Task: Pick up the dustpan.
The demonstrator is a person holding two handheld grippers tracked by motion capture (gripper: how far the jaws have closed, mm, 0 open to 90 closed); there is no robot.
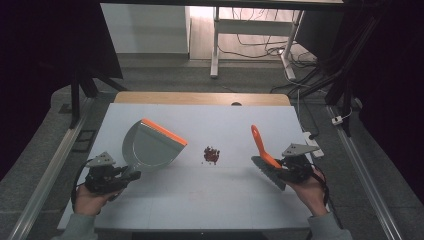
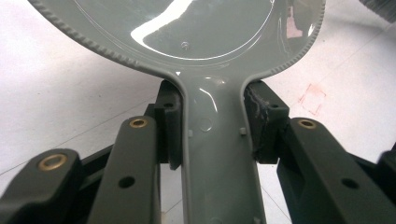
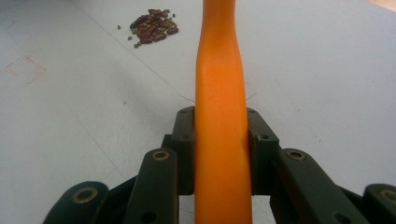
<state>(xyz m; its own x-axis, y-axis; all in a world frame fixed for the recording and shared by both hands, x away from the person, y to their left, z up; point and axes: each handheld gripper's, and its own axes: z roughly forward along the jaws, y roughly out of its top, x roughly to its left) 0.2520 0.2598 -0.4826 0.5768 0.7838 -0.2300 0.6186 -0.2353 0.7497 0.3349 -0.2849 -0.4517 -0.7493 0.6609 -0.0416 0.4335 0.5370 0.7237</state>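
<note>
A grey dustpan (image 1: 150, 146) with an orange front lip lies on the white table (image 1: 220, 200) at the left. My left gripper (image 1: 131, 175) is shut on its grey handle (image 2: 217, 140), pads pressed to both sides, with my left gripper (image 2: 212, 126) pointing along it. At the right, my right gripper (image 1: 281, 167) is shut on a brush (image 1: 265, 155) with an orange handle (image 3: 219, 93) and grey bristles, the handle tilted up and away from my right gripper (image 3: 219, 140). A small pile of dark red beans (image 1: 211, 155) sits between them, also ahead of the brush as beans (image 3: 154, 25).
The table's far edge is a wooden strip (image 1: 200, 98). A white power strip (image 1: 313, 144) lies off the right edge. Metal rails run along both sides. A faint red square mark (image 3: 25, 70) is drawn on the tabletop.
</note>
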